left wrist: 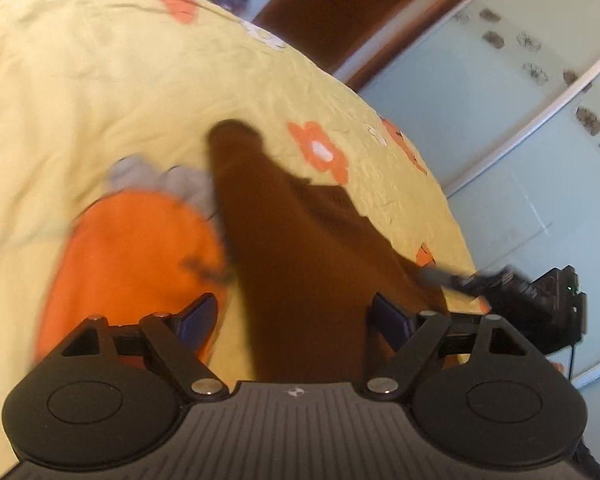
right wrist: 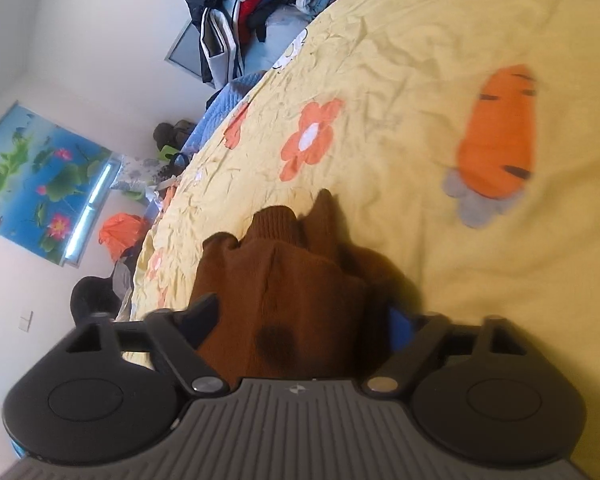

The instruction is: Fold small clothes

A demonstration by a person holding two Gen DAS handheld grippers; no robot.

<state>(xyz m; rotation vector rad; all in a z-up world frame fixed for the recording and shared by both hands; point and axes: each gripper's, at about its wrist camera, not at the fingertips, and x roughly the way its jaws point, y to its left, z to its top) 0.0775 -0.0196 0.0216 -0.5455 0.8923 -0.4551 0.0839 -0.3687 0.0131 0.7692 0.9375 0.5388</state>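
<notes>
Brown knitted top (right wrist: 284, 280) lies on the bed, on the yellow cover (right wrist: 400, 60) with orange flowers and a big carrot picture (right wrist: 496, 136). It sits right in front of both my tools.

My left tongs (left wrist: 294, 322) are apart. The brown cloth runs between the two blue pads (left wrist: 198, 318), but I see a gap on each side, so nothing is pinched. My right tongs (right wrist: 300, 322) are apart too. The cloth fills the space between them. I think they are not squeezing it, but the right pad is half hidden behind the cloth, so I am not fully sure.

I think I am between folds. One long part, maybe a sleeve (left wrist: 236, 148), sticks out away from me. Next I should get each pair of tongs onto an edge of the top, close them, and lift that edge over neatly.

The left picture is very blurry. I cannot see the whole top, because the tools cover its near end. There is a dark round patch (right wrist: 274, 344) on the cloth. I cannot tell if it is a stain or a shadow.
</notes>
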